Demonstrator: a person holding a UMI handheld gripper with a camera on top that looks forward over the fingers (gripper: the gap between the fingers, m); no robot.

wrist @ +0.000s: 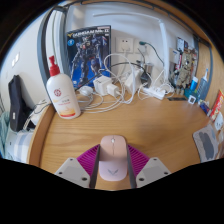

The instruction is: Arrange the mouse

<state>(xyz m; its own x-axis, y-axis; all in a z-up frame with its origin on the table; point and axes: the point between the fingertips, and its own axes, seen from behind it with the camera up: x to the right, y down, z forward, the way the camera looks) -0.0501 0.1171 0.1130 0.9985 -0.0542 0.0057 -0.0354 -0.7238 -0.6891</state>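
A pale pink mouse (113,155) lies lengthwise between my fingers, its front pointing away from me over the wooden table (155,125). My gripper (113,172) is shut on the mouse: both dark fingers with their magenta pads (90,158) press against its sides. I cannot tell whether the mouse's underside touches the table.
A white lotion bottle with a red cap (62,92) stands at the far left. Behind it is a blue model-kit box (88,50). White chargers and tangled cables (115,88) lie at the back middle. A small figure (183,68) stands at the back right.
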